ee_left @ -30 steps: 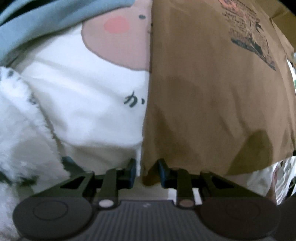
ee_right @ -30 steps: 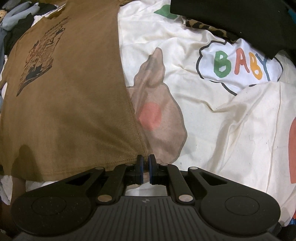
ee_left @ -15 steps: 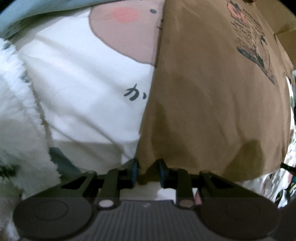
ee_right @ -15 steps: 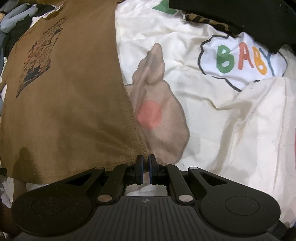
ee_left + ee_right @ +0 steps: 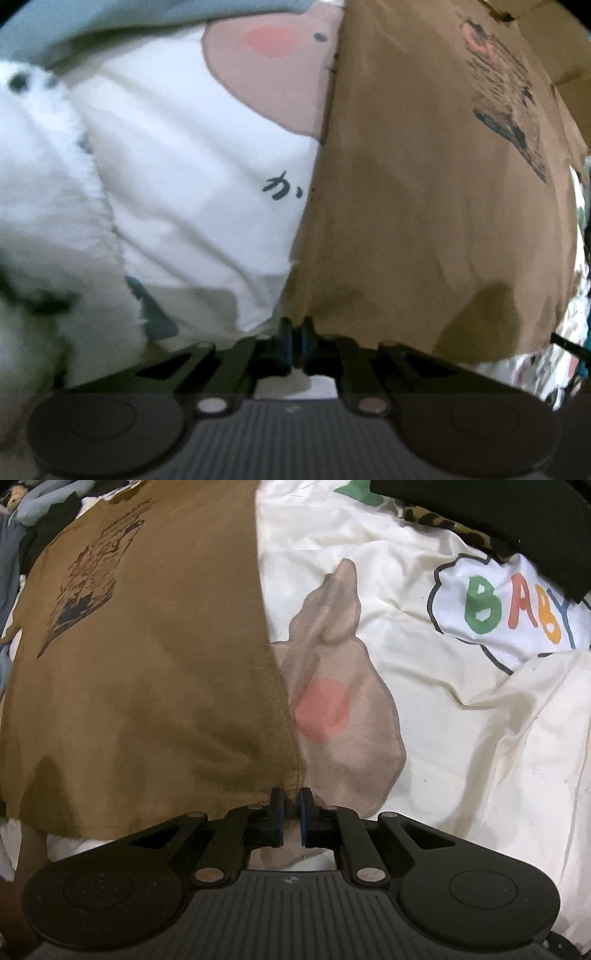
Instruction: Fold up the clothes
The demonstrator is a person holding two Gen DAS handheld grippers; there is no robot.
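Brown T-shirt (image 5: 424, 206) lies spread flat, print up, on a cream cartoon-print sheet (image 5: 461, 738); looks like a bed. Other clothes crowd the edges: black garment (image 5: 498, 513), fluffy white item (image 5: 40, 177).

Left gripper (image 5: 294, 334): pressed together, pinching the shirt's near hem at one corner. Right gripper (image 5: 290, 805): likewise pinching the hem at the opposite corner, where side seam meets hem.

Both point steeply down. Holding the two bottom corners probably keeps the hem taut and square, so the lower half can be carried up toward the collar as one even fold. Fold not yet started.
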